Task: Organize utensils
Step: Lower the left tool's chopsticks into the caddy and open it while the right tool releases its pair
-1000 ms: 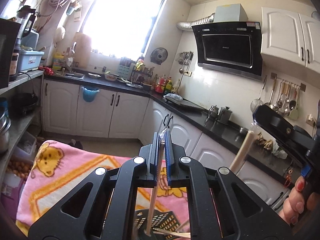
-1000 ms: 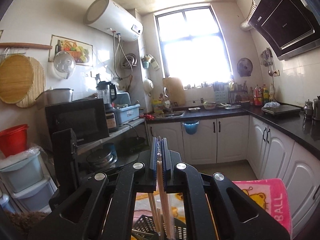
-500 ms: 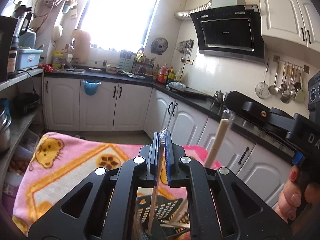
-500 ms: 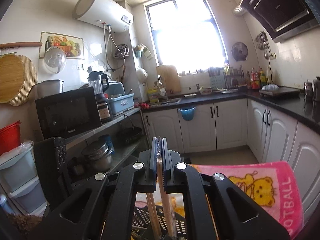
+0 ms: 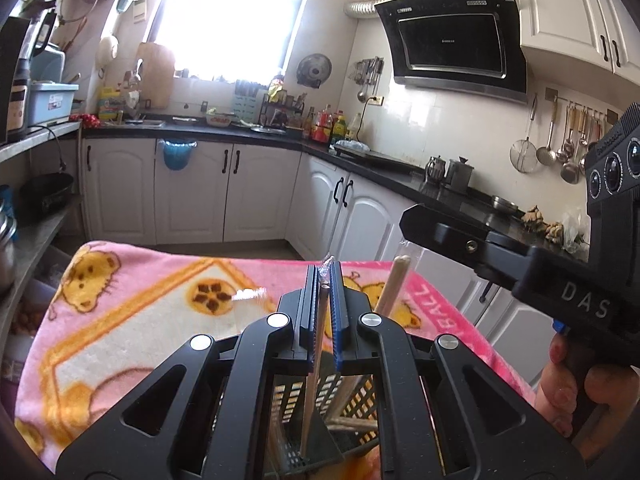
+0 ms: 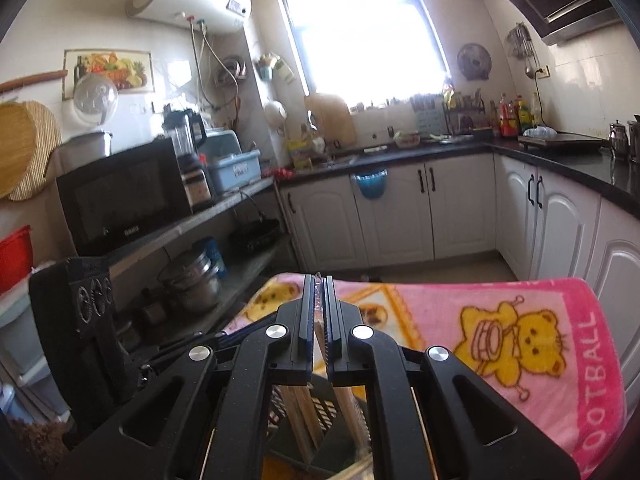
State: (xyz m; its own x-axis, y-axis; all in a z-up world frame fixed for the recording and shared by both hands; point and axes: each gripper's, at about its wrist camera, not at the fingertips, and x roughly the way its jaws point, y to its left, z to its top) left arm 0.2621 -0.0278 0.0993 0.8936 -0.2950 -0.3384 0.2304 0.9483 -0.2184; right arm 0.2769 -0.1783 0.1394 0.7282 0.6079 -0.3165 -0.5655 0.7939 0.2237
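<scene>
Basket: black slotted utensil basket (image 5: pixel 320 412) sits on the pink bear-print blanket (image 5: pixel 132 320), directly beneath both tools; everything else is placed from it.
Left gripper (image 5: pixel 324 300): poised straight above the basket, jaws pressed together on a thin wrapped chopstick (image 5: pixel 312 384) whose lower end reaches down into the basket, plastic wrap poking out above the jaws.
Right gripper (image 6: pixel 318 320): also above the basket, just to the right of the left one, jaws clamped on a plastic-wrapped wooden utensil (image 6: pixel 320 344); its rounded top (image 5: pixel 394 280) shows tilted beside the left tool in the left wrist view.
Why upright: both sticks are held near vertical, likely so they slide into the compartments end first instead of lying across the rim.
Already inside: more wooden sticks (image 6: pixel 300 412) stand or lean in the basket; one lies across its bottom. Which compartment each occupies, I cannot tell.
Stage: my guess is both pieces are about to be dropped in.
Risk: slippery wrap could let a stick twist and catch on the lattice.
</scene>
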